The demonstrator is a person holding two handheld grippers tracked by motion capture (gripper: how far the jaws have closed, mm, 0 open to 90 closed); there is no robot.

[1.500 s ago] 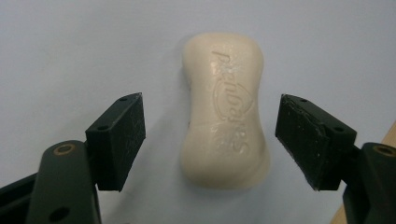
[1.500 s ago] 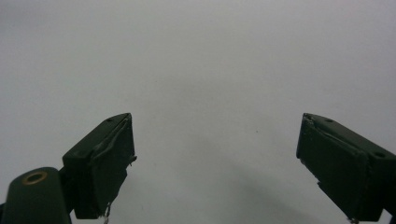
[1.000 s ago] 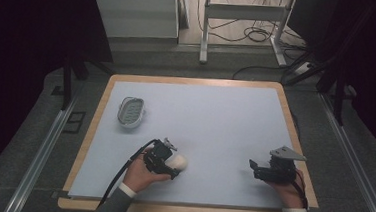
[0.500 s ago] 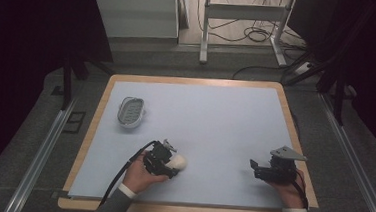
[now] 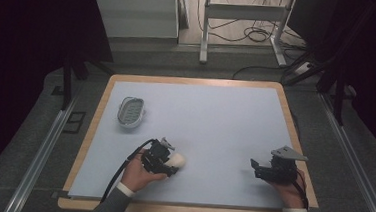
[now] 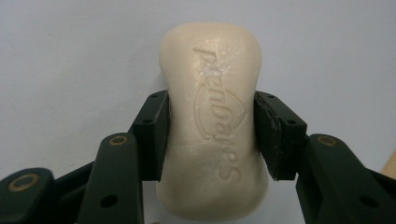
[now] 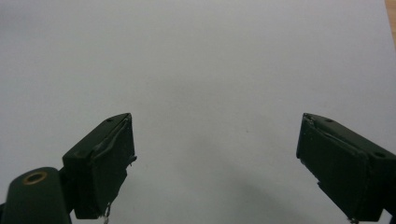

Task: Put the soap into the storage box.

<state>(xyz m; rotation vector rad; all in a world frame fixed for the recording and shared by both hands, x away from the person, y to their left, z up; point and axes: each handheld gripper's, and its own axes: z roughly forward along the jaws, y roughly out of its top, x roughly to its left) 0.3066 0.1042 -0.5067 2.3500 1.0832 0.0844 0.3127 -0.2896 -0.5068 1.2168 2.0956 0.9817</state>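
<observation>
The cream-white oval bar of soap [image 6: 212, 121] with a brand name pressed into its top lies on the pale blue table [image 5: 215, 118] near the front edge, left of the middle. The left gripper [image 5: 168, 163] has just been closing, and its two black jaws now press on the soap's long sides about halfway along, so the bar sits clamped between them; in the left gripper view one end reaches well past the jaw tips and the other runs back toward the gripper body. The right gripper [image 7: 215, 163] rests well apart at the table's right front, its jaws standing wide with bare table between them. A grey slotted oval soap dish [image 5: 130, 112] sits farther back on the left, apart from the soap
</observation>
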